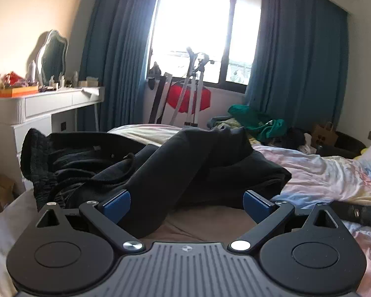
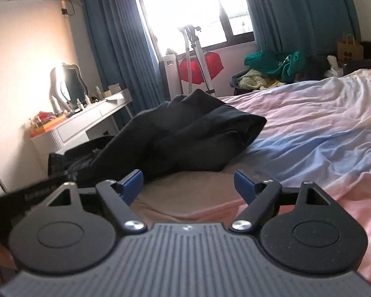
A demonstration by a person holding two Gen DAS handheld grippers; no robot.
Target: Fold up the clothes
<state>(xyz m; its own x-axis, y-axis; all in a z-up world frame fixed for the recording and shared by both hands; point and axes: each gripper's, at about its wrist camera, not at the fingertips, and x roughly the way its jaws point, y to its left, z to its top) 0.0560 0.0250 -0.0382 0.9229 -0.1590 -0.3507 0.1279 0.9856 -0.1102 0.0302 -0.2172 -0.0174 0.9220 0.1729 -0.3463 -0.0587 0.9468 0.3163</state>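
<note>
I'm seeing black pants (image 1: 175,163) lying crumpled in a heap on the bed (image 1: 319,173), one leg draping toward me, ribbed waistband bunching at left. I'm holding the left gripper (image 1: 186,204) w/ jaws spread wide around that leg, not pinching. Right gripper (image 2: 189,185) spread too, sitting just short of the pile, nothing btwn fingers.

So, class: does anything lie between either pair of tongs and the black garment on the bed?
Nothing visible does. The left tongs already straddle a fold of the black garment; the right tongs face it across bare bed.
</note>
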